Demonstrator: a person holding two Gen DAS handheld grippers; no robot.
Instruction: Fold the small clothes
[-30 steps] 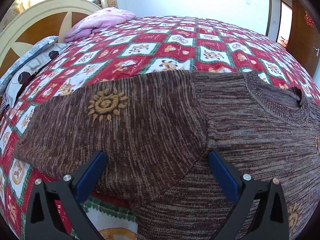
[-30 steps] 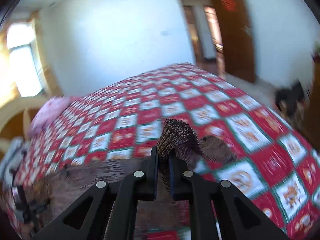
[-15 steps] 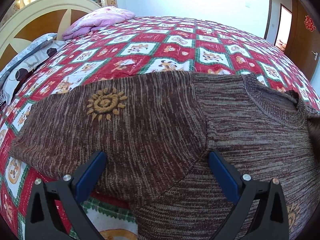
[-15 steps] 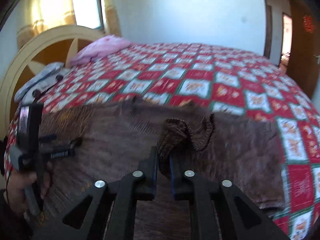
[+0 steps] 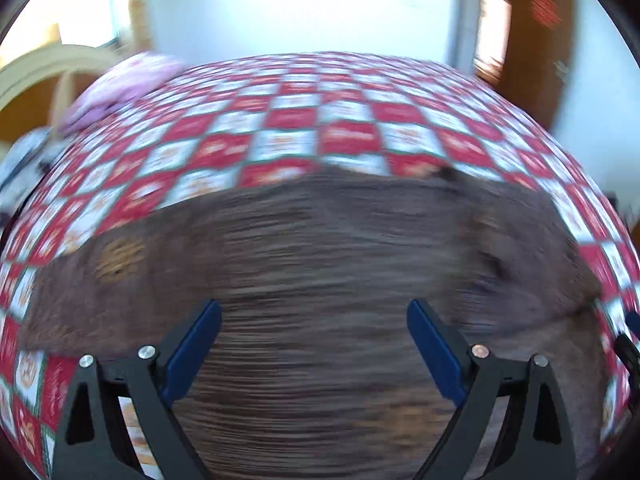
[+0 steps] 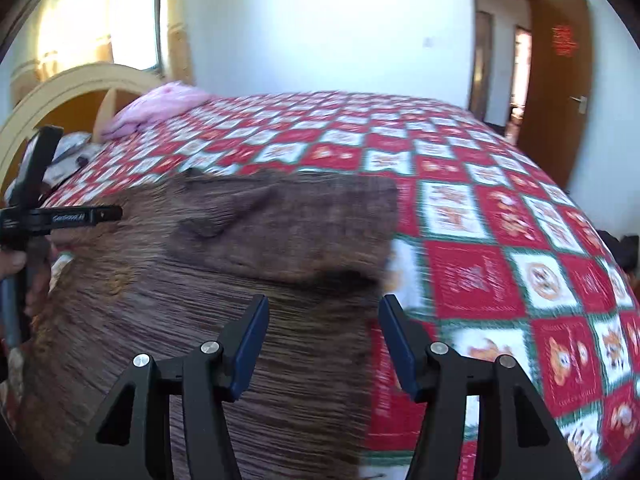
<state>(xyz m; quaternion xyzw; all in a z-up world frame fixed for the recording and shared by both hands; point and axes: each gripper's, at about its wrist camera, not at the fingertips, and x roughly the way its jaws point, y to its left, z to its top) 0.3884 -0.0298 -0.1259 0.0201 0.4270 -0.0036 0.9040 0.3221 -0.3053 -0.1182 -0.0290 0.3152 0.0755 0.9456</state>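
Note:
A brown knitted sweater lies on the bed, with a sleeve folded in over its body. A tan sun patch shows on its left side. My left gripper is open and empty, hovering over the sweater's near part. My right gripper is open and empty over the sweater's right edge. The left gripper also shows at the left edge of the right wrist view. Both views are motion-blurred.
The sweater lies on a red, white and green patterned quilt. A pink pillow and a cream and wood headboard are at the far left. A brown door stands open at the far right.
My right gripper has opened and let go of the sleeve, which now lies folded on the sweater's body. My left gripper has lifted and tilted up; it stays open.

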